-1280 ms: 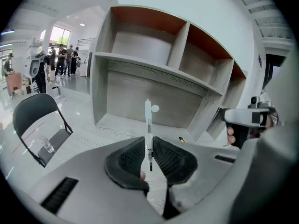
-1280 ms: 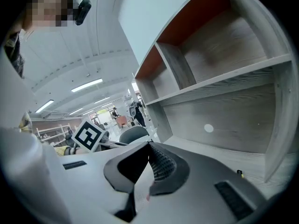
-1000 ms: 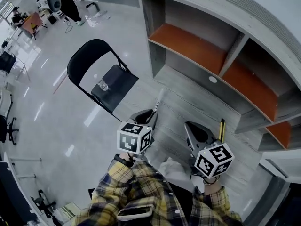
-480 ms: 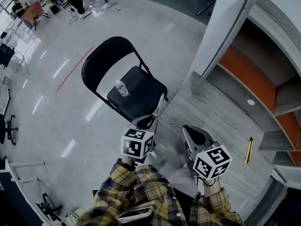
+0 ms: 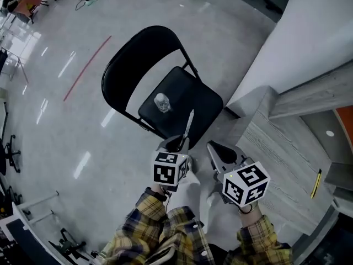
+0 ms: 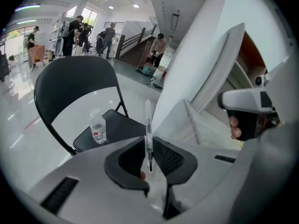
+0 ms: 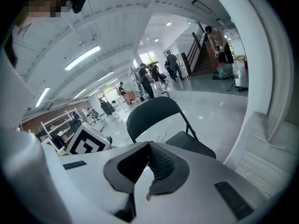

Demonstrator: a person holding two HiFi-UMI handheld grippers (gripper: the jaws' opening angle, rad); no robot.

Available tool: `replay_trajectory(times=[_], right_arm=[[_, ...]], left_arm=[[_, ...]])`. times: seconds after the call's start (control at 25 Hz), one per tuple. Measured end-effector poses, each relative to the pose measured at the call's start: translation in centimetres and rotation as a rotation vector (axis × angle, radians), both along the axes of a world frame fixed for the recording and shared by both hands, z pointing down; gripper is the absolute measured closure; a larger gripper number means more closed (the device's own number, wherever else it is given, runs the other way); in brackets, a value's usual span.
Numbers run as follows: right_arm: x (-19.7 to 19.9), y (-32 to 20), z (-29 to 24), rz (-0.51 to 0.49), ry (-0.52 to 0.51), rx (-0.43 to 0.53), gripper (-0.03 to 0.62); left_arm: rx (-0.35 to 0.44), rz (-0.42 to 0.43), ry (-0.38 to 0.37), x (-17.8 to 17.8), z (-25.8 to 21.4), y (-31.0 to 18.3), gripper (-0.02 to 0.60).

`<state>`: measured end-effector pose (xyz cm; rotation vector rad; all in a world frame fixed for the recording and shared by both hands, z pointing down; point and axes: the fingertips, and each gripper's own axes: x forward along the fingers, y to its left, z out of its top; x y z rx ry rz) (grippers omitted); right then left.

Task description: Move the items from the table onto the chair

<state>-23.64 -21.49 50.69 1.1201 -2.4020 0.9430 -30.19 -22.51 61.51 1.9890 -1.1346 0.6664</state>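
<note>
Nothing legible: the red label on the small clear plastic bottle (image 6: 97, 130) is too blurred to read.

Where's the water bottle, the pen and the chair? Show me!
water bottle (image 6: 97, 129): left gripper view, on its body
pen (image 6: 148, 122): left gripper view, middle of its clear barrel
chair (image 5: 143, 48): head view, on its black backrest

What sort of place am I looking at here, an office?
More likely a big open lab or workshop hall: a wide glossy floor, people standing about far off, a staircase behind them, and a black folding chair out in the open.
</note>
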Motion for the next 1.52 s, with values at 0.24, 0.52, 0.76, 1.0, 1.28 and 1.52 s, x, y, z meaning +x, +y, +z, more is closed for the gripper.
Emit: replay_trajectory(times=[0.24, 0.52, 0.76, 1.0, 1.28, 1.52], right_arm=[[-1.6, -3.3, 6.8, 0.039, 0.021, -0.093, 0.577], [-3.1, -5.9, 12.4, 0.071, 0.025, -0.142, 0.577], [-2.5, -5.5, 13.9, 0.098, 0.01, -0.173, 0.577], [-1.2, -5.2, 14.2, 0.122, 0.012, -0.176, 0.577], [-1.1, -5.1, 12.8, 0.13, 0.006, -0.17, 0.577], [-0.5, -5.1, 8.3, 0.14, -0.011, -0.121, 0.577]], left_arm=[[-0.093, -0.037, 0.006, -1.5, 9.9, -2.0, 0.524], [-0.157, -0.07, -0.02, -2.8, 21.2, -3.9, 0.523], [-0.257, -0.07, -0.048, -2.2, 28.2, -3.5, 0.523], [-0.318, -0.102, -0.021, -1.8, 31.0, -3.2, 0.522], [-0.307, -0.101, -0.029, -2.5, 28.5, -3.2, 0.448], [-0.208, -0.059, 0.01, -1.4, 20.8, -4.2, 0.459]])
